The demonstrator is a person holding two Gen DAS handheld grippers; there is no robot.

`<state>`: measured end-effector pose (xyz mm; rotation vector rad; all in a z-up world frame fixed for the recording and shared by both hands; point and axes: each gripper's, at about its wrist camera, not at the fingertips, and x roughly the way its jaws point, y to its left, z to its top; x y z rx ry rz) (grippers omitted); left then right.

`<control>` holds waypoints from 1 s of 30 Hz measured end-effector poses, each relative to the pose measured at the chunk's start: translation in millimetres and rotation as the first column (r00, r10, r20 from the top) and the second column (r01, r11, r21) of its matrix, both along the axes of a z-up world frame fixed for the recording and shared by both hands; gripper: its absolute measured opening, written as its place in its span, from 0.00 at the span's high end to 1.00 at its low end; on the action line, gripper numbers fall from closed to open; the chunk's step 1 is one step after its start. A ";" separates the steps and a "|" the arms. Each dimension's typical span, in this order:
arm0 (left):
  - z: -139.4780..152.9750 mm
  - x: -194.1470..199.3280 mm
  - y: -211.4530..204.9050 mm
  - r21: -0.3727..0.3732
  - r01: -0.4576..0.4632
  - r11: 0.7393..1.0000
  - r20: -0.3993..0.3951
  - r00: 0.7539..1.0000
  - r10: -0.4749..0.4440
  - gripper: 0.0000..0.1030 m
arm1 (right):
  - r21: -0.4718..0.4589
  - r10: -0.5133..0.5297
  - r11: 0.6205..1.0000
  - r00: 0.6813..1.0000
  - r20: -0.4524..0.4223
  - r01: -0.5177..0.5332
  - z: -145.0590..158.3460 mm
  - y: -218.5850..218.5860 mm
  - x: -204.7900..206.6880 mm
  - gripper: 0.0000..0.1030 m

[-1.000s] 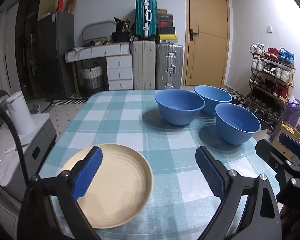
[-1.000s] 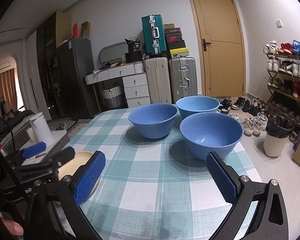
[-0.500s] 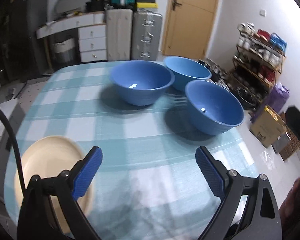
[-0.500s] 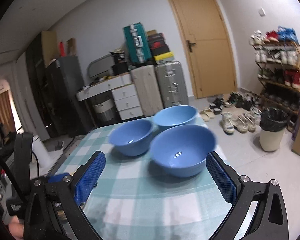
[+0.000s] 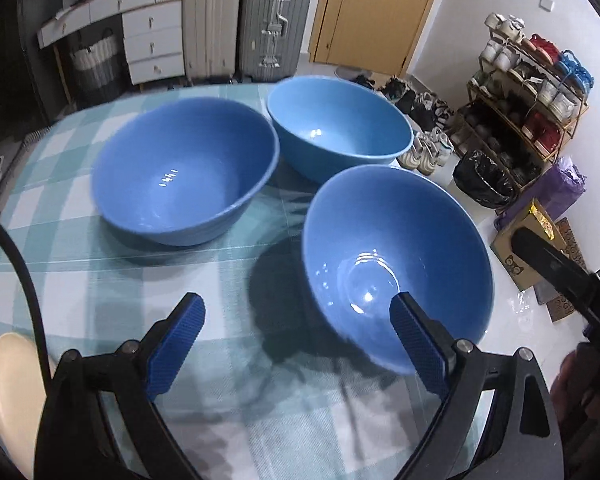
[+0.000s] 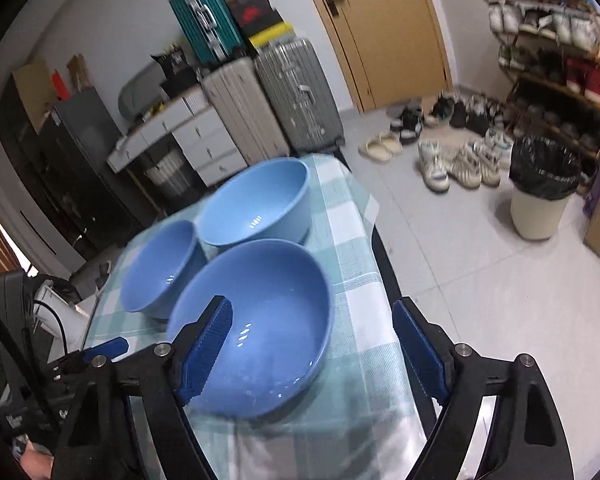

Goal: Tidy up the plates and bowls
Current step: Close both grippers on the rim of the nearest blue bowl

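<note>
On a worktop (image 5: 80, 280) covered by a teal and white checked cloth, three blue bowls stand separately in a loose cluster, none nested yet, so the organizing looks barely begun. A cream plate (image 5: 8, 392) lies alone at the near left edge, well apart from them. The nearest bowl (image 6: 256, 324) sits at the worktop's right side; a second bowl (image 6: 160, 268) is just beside it on the left, and a third bowl (image 6: 260, 204) stands behind both, close to or touching them. The right gripper (image 6: 312, 344) has its jaws set astride the nearest bowl's near right rim, one pad inside the bowl and one outside over the cloth; they have just been closing partway but do not yet press on the rim. The left gripper (image 5: 296, 340) hovers with jaws wide and empty, its right pad showing in front of that same bowl, its left pad over bare cloth.
</note>
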<state>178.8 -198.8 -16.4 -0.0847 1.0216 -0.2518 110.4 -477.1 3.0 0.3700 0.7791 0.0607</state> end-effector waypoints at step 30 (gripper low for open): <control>-32.3 32.5 -11.6 -0.105 -0.006 0.994 -0.125 0.992 -0.007 0.86 | 0.044 0.100 0.995 0.941 -0.324 -0.091 -60.9 17.4 74.2 0.94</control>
